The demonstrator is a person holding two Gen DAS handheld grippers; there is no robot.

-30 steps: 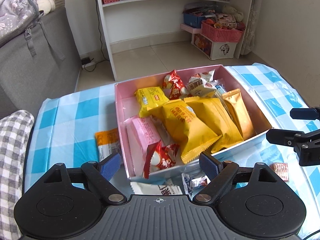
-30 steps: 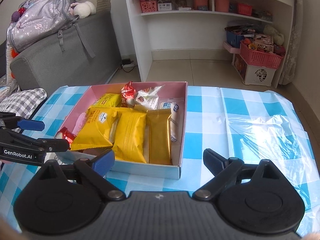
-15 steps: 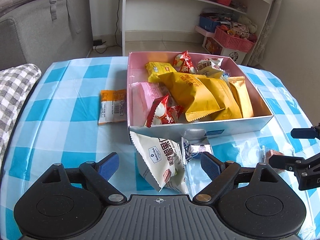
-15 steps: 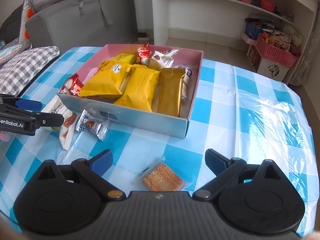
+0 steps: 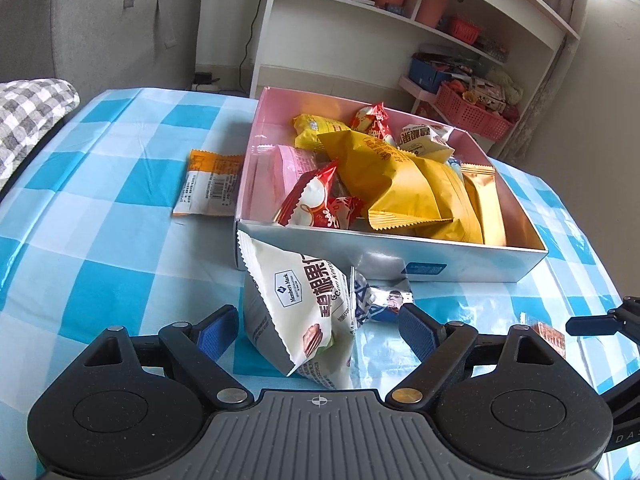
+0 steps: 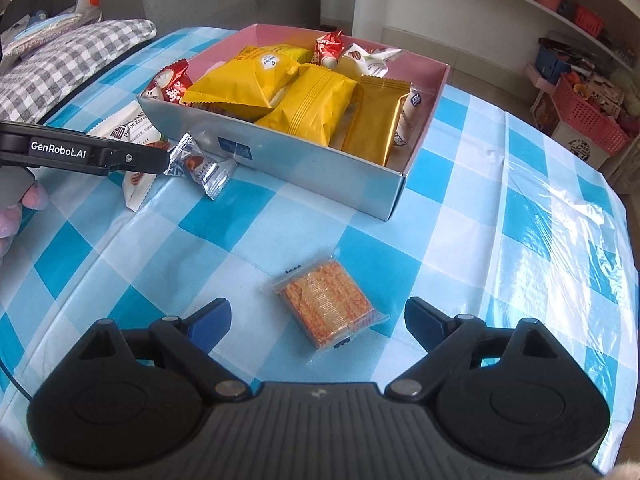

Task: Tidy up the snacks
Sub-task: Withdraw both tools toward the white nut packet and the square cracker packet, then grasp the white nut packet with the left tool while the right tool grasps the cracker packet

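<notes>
Snack box point(image 5: 440, 260), open-topped, pink inside, silver-blue outside, sits on the blue-and-white checked surface point(image 5: 100, 200). It is crowded with packets: several yellow bags point(image 6: 308, 104), a gold bar packet point(image 6: 376, 124), red-and-white candies point(image 5: 316, 204), a pink packet point(image 5: 288, 164).

Loose snacks outside the box:
- White nut packet point(image 5: 296, 304), just in front of the box's near wall, leaning toward it.
- Small silver wrapped candy point(image 5: 380, 300), beside the white packet on its right, near the box wall.
- Orange-and-white packet point(image 5: 212, 184), flat on the surface, against the box's left side.
- Clear-wrapped orange cracker point(image 6: 328, 304), flat on the surface, well apart from the box on the near right.

Left tongs point(image 5: 320, 328): spread, closing; white packet and silver candy lie between the blue pads, not pressed.

Right tongs point(image 6: 318, 320): spread, closing; the cracker lies between the pads, untouched.

Far background: white shelf point(image 5: 420, 8), grey sofa point(image 5: 100, 20).
</notes>
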